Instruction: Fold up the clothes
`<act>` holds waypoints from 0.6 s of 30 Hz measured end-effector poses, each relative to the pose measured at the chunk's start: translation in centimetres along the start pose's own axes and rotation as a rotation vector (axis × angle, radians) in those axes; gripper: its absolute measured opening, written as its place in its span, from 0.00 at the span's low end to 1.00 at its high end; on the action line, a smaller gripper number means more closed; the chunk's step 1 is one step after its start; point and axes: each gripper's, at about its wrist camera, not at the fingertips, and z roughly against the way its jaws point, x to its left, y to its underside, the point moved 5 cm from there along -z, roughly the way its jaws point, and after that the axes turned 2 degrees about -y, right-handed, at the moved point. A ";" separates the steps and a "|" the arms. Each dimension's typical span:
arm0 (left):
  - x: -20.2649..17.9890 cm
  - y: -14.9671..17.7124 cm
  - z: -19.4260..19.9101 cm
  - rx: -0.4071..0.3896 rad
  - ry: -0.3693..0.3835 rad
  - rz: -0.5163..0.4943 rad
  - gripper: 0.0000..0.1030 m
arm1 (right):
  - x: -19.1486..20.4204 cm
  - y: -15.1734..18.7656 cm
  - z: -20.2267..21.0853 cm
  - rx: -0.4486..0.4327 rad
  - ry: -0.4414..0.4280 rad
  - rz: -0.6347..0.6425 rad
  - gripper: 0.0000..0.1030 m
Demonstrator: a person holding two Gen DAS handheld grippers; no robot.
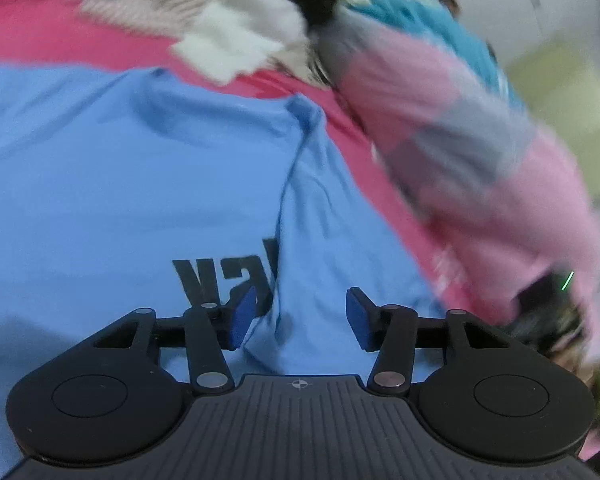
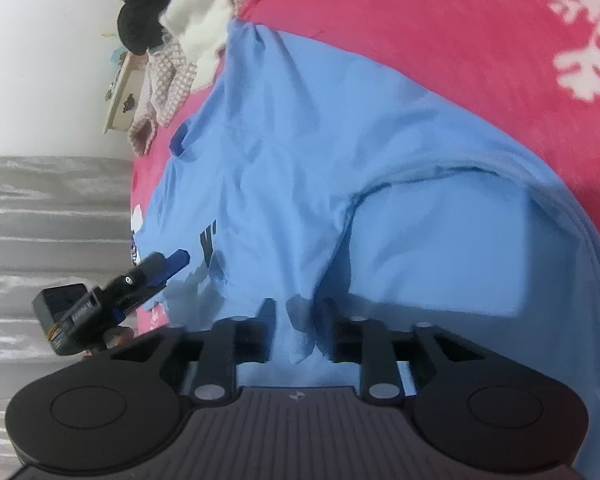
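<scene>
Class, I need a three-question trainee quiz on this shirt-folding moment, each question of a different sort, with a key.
1. True or false: the left tongs are clamped on the blue T-shirt.
2. What does the blue T-shirt lie on? A) red blanket B) bare wooden floor C) green towel
3. Fill in: the lettering printed on the T-shirt is ____ in colour.

Key: 1 false, their pads stand apart above the cloth. 2 A, the red blanket with white snowflake prints. 3 black.
</scene>
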 end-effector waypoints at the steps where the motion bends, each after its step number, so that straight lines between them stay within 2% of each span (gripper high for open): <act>1: -1.0 0.6 -0.6 0.018 -0.032 -0.072 0.48 | 0.1 0.0 -0.1 -0.001 0.004 0.010 0.30; 6: -4.2 3.3 -2.6 0.076 -0.188 -0.387 0.45 | 0.0 0.5 -0.8 0.006 0.038 0.049 0.29; 8: -4.6 4.2 -2.6 0.088 -0.213 -0.461 0.34 | 0.1 0.6 -0.8 -0.002 0.033 0.065 0.22; 9: -4.7 4.6 -2.6 0.094 -0.213 -0.480 0.32 | 0.3 0.6 -0.6 -0.006 0.025 0.073 0.13; 11: -4.5 4.8 -2.3 0.097 -0.211 -0.485 0.17 | 0.8 0.5 -0.3 -0.020 0.016 0.096 0.09; 12: -4.4 4.6 -2.1 0.097 -0.199 -0.463 0.14 | 1.0 0.5 -0.1 -0.026 0.012 0.110 0.06; 14: -3.8 3.8 -1.5 0.092 -0.139 -0.362 0.08 | 1.3 0.4 0.5 -0.037 -0.005 0.126 0.06; 16: -2.7 2.7 -0.7 0.087 -0.040 -0.213 0.07 | 1.6 0.2 1.2 -0.051 -0.030 0.130 0.06; 18: -1.6 2.1 -0.4 0.126 0.071 -0.070 0.07 | 1.6 0.0 1.8 -0.049 -0.079 0.113 0.06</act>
